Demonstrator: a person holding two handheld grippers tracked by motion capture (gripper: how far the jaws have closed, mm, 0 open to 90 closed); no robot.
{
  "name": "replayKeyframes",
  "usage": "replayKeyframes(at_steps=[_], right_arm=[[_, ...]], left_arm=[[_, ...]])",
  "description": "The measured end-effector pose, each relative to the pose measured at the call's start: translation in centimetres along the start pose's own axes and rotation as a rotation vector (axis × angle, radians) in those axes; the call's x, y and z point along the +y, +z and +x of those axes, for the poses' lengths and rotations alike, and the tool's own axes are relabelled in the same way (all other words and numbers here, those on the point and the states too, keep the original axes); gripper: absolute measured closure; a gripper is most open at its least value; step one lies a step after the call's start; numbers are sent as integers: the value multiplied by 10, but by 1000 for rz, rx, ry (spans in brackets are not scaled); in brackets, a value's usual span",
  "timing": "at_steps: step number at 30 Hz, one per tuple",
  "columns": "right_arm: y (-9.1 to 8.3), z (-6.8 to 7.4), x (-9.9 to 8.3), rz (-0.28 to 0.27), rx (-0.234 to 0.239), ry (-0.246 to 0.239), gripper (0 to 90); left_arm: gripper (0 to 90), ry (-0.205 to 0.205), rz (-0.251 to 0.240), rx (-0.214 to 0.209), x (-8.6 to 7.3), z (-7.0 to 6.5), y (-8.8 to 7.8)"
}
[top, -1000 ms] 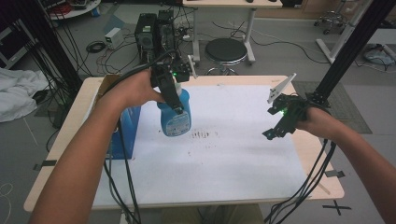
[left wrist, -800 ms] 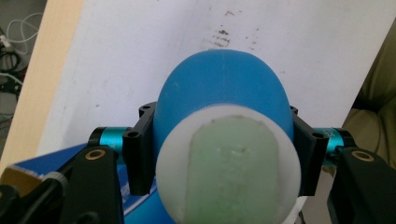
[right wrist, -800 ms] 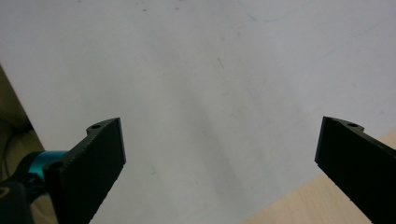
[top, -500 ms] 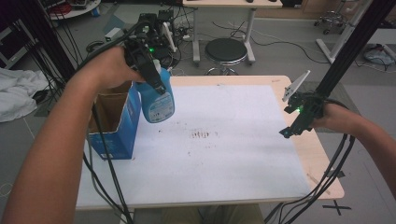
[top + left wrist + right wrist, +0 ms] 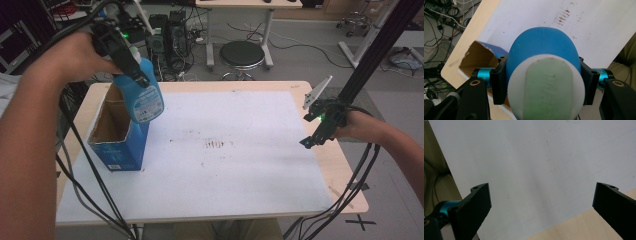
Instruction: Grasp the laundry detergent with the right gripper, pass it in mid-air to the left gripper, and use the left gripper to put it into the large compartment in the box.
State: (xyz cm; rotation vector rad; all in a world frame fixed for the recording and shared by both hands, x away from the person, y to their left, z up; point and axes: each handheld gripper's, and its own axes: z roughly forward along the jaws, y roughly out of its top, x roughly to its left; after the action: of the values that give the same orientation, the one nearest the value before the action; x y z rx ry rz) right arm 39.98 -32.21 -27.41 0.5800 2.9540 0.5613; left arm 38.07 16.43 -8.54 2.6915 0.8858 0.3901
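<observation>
The left hand-held gripper (image 5: 131,64) clamped the blue bottle (image 5: 142,95), which hung below it above the open box (image 5: 116,145); the right hand-held gripper (image 5: 314,136) gaped wide, empty, over the surface (image 5: 240,170).

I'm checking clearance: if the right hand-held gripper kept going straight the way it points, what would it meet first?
Most likely the white sheet covering the wooden table: the open right hand-held gripper has nothing between its jaws and faces bare sheet. Depth is unclear.

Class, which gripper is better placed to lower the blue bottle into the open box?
Left: the left gripper already clamps the blue bottle above the box; the right gripper hangs open far across the table.
</observation>
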Motion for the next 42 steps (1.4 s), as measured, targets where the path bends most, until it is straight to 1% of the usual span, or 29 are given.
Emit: replayKeyframes(at_steps=[4, 8, 12, 19, 22, 26, 29, 30, 34, 39, 42], right_arm=[[1, 0, 1, 0, -2, 0, 9], [2, 0, 4, -1, -14, -3, 9], [3, 0, 6, -7, -18, -11, 9], [4, 2, 9, -8, -22, -16, 9], [4, 2, 9, -12, -19, -20, 9], [6, 3, 9, -11, -22, -10, 9], [8, 4, 10, -10, -20, -22, 9], [8, 5, 11, -6, -19, -17, 9], [9, 5, 12, -2, -19, -18, 9], [12, 6, 15, 0, -19, -22, 9], [14, 8, 17, -2, -14, -24, 9]], left_arm=[[382, -29, 1, 26, -14, 11, -9], [382, -50, 1, 52, -25, 17, -13], [382, -61, 15, 67, -33, 24, -12], [382, -88, 26, 77, -44, 34, -1], [381, -95, 37, 81, -47, 37, 5], [382, -102, 44, 82, -52, 41, 14], [382, -105, 45, 86, -57, 44, 20], [382, -109, 45, 86, -59, 45, 22], [382, -123, 39, 76, -66, 50, 32], [382, -125, 45, 73, -74, 51, 52], [382, -129, 43, 58, -80, 52, 67]])
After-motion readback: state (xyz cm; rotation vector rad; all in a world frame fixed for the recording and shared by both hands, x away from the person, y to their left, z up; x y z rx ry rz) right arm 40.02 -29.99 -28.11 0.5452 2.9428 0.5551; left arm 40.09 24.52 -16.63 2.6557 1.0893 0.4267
